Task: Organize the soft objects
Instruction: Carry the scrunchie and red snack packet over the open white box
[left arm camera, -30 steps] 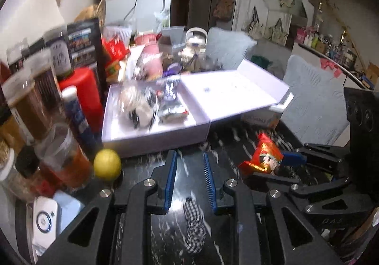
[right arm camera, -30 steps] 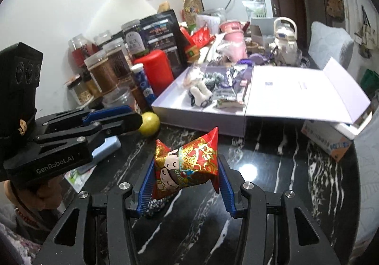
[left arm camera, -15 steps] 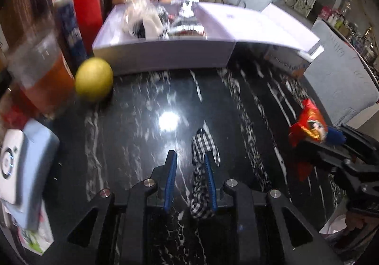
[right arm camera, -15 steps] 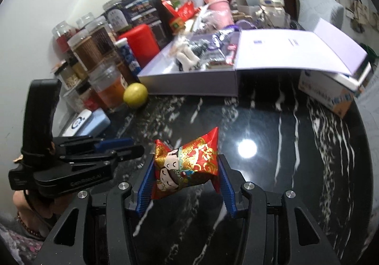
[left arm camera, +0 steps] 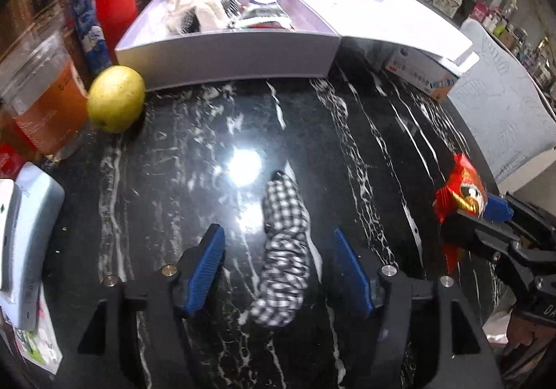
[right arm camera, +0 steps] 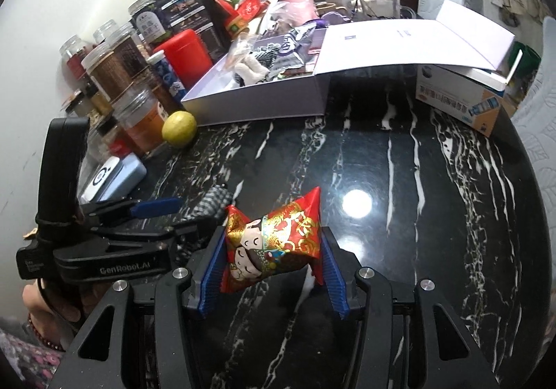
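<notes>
A black-and-white checked fabric roll (left arm camera: 285,257) is seen lying on the black, white-veined marble tabletop (left arm camera: 365,146), between the spread blue-padded fingers (left arm camera: 203,269) of the left gripper (left arm camera: 279,271); the fingers are released, with a gap left on either side of the cloth. In the right wrist view, the right gripper (right arm camera: 271,272) is clenched on a small red-and-gold cushion printed with a cartoon figure (right arm camera: 272,245) — the cushion is pinched between the two blue pads and held clear of the tabletop. The same cushion (left arm camera: 460,192) is visible at the right edge of the left wrist view. Farther back on the tabletop, an open pale lilac cardboard box (right arm camera: 257,102) is set with its lid folded out to the right; several soft items are already piled inside it, though they cannot be told apart. A yellow-green round fruit (left arm camera: 116,98) rests just beside the box's near left corner, next to a clear plastic jar of orange contents (left arm camera: 41,100). A red cylindrical canister (right arm camera: 187,54) stands behind the box's left wall — among other jars and packets along the wall.
</notes>
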`<state>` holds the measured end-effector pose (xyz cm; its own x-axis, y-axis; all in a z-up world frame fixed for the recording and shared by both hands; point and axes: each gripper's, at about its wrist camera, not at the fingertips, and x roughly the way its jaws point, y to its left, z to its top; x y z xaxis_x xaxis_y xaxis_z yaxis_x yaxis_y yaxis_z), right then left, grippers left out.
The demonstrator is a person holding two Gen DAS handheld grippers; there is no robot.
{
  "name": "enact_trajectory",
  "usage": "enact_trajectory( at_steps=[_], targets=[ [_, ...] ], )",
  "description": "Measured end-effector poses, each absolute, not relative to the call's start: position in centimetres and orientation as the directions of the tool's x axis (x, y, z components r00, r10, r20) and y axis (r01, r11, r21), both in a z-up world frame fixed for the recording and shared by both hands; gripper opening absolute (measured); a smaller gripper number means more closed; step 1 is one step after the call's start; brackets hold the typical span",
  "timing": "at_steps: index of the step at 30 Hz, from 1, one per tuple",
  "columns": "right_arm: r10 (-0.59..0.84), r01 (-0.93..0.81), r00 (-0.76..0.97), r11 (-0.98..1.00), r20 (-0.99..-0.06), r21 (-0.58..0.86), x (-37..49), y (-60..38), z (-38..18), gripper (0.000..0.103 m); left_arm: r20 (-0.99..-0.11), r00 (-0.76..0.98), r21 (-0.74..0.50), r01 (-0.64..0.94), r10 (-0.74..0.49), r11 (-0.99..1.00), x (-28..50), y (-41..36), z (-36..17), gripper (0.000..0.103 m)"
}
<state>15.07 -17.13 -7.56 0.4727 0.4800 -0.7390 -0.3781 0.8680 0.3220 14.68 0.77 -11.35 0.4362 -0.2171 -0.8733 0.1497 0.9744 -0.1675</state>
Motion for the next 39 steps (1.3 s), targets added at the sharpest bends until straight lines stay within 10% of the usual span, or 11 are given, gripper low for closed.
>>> enact_trajectory(
  at_steps=[11,15,39],
  targets=[
    [0.461,-0.354,0.482,0.880,-0.745,0.316,14.7,-18.0,-8.2,0.051,-0.854,0.458,-0.186,0.172,-0.246,0.967,14.3,-0.4,-11.8,0.064],
    [0.463,-0.348,0.479,0.880,-0.746,0.322,14.7,-18.0,-8.3,0.051,-0.846,0.480,-0.159,0.187,-0.232,0.969,14.2,-0.4,-11.9,0.024],
    [0.520,-0.426,0.479,0.842,-0.708,0.331,15.0,-16.2,-6.8,0.051,-0.753,0.601,-0.150,0.239,-0.267,0.959,13.6,0.5,-5.8,0.022]
  ],
)
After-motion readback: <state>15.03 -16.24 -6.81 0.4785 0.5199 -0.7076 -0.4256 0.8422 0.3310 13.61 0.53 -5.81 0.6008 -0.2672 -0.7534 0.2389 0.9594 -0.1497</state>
